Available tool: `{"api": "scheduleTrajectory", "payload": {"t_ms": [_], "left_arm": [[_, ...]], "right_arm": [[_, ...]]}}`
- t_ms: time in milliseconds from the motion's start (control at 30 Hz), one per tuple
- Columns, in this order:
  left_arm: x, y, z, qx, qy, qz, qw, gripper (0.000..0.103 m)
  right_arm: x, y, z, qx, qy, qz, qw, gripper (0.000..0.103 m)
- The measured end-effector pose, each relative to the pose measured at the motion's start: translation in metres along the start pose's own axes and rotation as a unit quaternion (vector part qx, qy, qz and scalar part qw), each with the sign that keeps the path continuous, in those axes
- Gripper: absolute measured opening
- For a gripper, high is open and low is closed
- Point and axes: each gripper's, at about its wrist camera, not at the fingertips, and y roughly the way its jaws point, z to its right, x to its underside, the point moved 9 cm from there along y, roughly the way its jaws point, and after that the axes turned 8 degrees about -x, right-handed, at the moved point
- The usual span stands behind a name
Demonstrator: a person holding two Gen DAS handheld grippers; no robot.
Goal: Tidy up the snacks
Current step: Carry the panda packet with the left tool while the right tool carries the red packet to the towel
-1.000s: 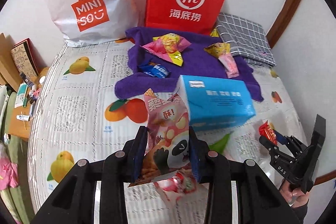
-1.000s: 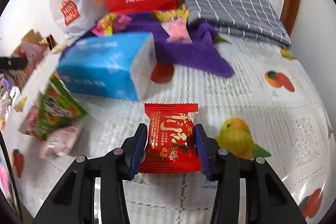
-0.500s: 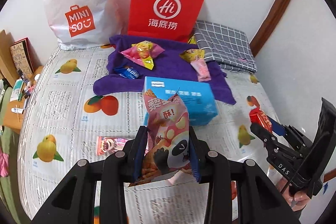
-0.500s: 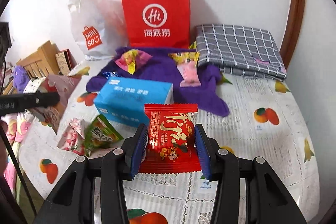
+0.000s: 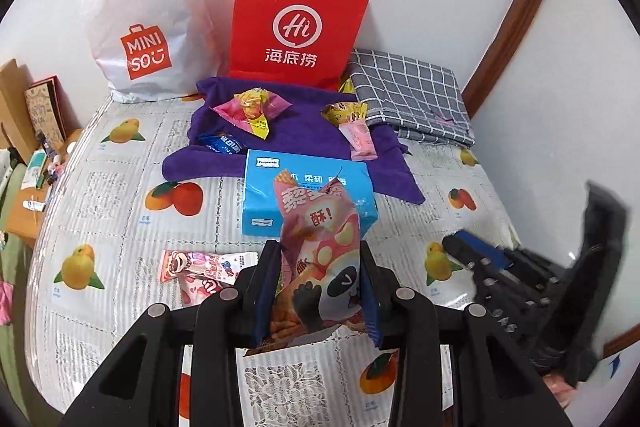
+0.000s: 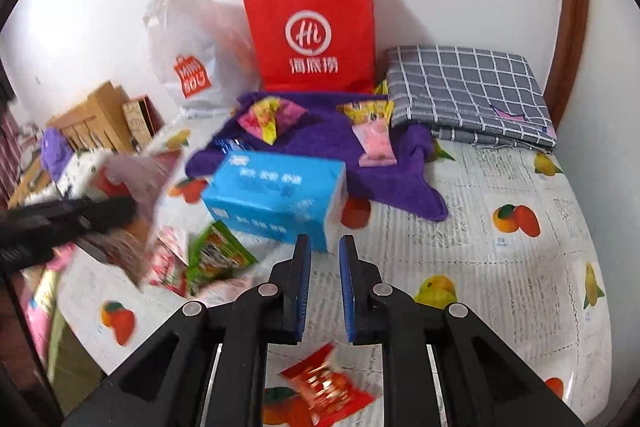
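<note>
My left gripper (image 5: 318,251) is shut on a pink snack bag with a panda print (image 5: 316,211), held upright above the fruit-print tablecloth (image 5: 120,195). In the right wrist view that bag (image 6: 132,179) shows as a blur at the left. My right gripper (image 6: 325,241) hangs over the cloth, its jaws closing to a narrow gap with nothing between them. A red snack packet (image 6: 324,387) lies loose on the cloth below it. The right gripper (image 5: 456,243) also appears blurred at the right in the left wrist view.
A blue tissue box (image 5: 304,191) sits mid-table before a purple towel (image 5: 304,135) carrying several snacks. Behind stand a red paper bag (image 5: 300,27) and a white plastic bag (image 5: 148,27); a grey checked cloth (image 5: 408,95) lies back right. Pink packets (image 5: 200,267) and a green packet (image 6: 216,255) lie near the box.
The right gripper let go of the red packet, which dropped onto the cloth, and its jaws closed. Both grippers rose; the left one kept the panda bag.
</note>
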Motion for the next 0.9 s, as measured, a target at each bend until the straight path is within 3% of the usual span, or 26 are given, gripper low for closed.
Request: {"api": "scheduleTrajectory", "payload": {"t_ms": [100, 267, 600, 700, 733, 900], "left_arm": [[0.002, 0.002, -0.007, 0.001, -0.006, -0.001, 1.0000, 0.035], [0.011, 0.012, -0.017, 0.020, -0.016, -0.015, 0.9996, 0.035], [0.020, 0.008, -0.027, 0.050, 0.005, -0.013, 0.9986, 0.035], [0.021, 0.005, -0.030, 0.056, 0.012, -0.011, 0.9983, 0.035], [0.021, 0.005, -0.030, 0.057, 0.016, -0.011, 0.9982, 0.035], [0.020, 0.007, -0.033, 0.063, 0.032, -0.014, 0.9974, 0.035]], "right_arm": [[0.016, 0.006, 0.009, -0.015, 0.012, -0.012, 1.000, 0.017], [0.060, 0.013, 0.004, -0.034, -0.017, -0.037, 0.999, 0.054], [0.129, 0.039, -0.005, -0.018, -0.072, -0.103, 0.992, 0.055], [0.134, 0.042, -0.003, 0.008, -0.082, -0.098, 0.992, 0.051], [0.135, 0.041, -0.003, 0.007, -0.077, -0.098, 0.992, 0.043], [0.119, 0.031, 0.003, 0.042, -0.057, -0.076, 0.995, 0.043]]}}
